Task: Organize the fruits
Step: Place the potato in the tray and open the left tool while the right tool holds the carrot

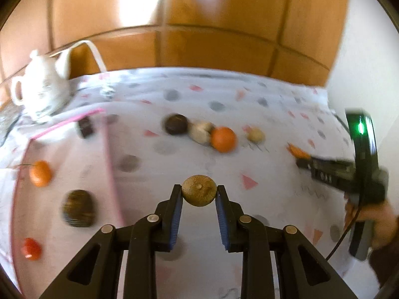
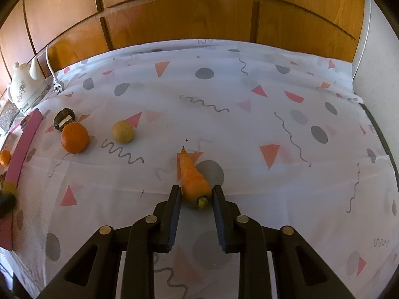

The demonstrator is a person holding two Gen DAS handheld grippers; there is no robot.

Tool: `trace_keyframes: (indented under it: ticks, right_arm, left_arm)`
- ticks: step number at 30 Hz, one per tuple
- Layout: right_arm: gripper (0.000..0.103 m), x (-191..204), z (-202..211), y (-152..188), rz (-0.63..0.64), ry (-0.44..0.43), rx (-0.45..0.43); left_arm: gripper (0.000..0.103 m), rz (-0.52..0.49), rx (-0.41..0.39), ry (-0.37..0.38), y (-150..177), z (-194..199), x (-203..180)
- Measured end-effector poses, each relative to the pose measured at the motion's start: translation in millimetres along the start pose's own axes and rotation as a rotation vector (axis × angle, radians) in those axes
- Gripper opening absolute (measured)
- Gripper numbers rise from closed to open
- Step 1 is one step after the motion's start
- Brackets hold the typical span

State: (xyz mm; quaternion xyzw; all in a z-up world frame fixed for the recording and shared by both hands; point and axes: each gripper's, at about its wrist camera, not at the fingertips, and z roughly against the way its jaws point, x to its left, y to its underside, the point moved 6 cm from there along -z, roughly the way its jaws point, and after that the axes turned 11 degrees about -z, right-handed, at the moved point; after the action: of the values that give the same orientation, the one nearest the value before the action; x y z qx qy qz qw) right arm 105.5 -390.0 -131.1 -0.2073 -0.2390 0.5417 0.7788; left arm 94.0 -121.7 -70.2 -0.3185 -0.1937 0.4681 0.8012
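The left gripper [image 1: 198, 194] was clamped on a small round brown fruit [image 1: 198, 191], pads pressing its two sides and the fruit sharp in frame while everything behind it smeared, which suggested the tool was on the move with its load. Over at nine o'clock in the left wrist view lay the pink-rimmed tray [image 1: 109, 149], already holding a small orange [image 1: 40, 173], a dark striped fruit [image 1: 78, 205] and a red one [image 1: 31, 248]; that looked like the collecting spot, so the brown fruit was probably headed there.

Up around twelve o'clock a loose row waited on the patterned tablecloth [image 1: 261, 99]: a dark round fruit [image 1: 176, 124], a pale one [image 1: 200, 132] touching it, a large orange [image 1: 223, 139] and a tan ball [image 1: 255, 135] just beside.

The right gripper [image 2: 194, 194] sat low over the cloth with its jaws either side of the thick end of a carrot [image 2: 193, 177], the tip pointing away toward twelve o'clock. A sliver of gap seemed to show on each side, so I couldn't tell whether the pads were gripping or only bracketing it. Straddling the fat end made sense: more to bite on.

A white teapot [image 2: 23, 84] stood at ten o'clock, well apart from the work.
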Motion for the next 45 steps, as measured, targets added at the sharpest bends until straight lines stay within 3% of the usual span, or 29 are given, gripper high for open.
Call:
trace_keyframes:
  ticks: [8, 15, 32, 40, 45]
  right_arm:
    - [0.026, 3, 1, 4, 0.027, 0.042, -0.048]
    - [0.026, 1, 1, 5, 0.004, 0.034, -0.06]
    - [0.026, 5, 1, 6, 0.04, 0.081, -0.087]
    - [0.026, 6, 2, 6, 0.047, 0.092, -0.091]
    - [0.026, 6, 2, 7, 0.051, 0.098, -0.094]
  left_arm:
    - [0.027, 0.202, 0.0, -0.189, 3, 23, 104]
    - [0.027, 0.251, -0.008, -0.372, 19, 39, 153]
    - [0.028, 0.344, 0.012, -0.384, 43, 37, 178]
    - [0.037, 0.364, 0.008, -0.4, 51, 42, 185]
    - [0.049, 0.38, 0.0, -0.39, 56, 49, 185]
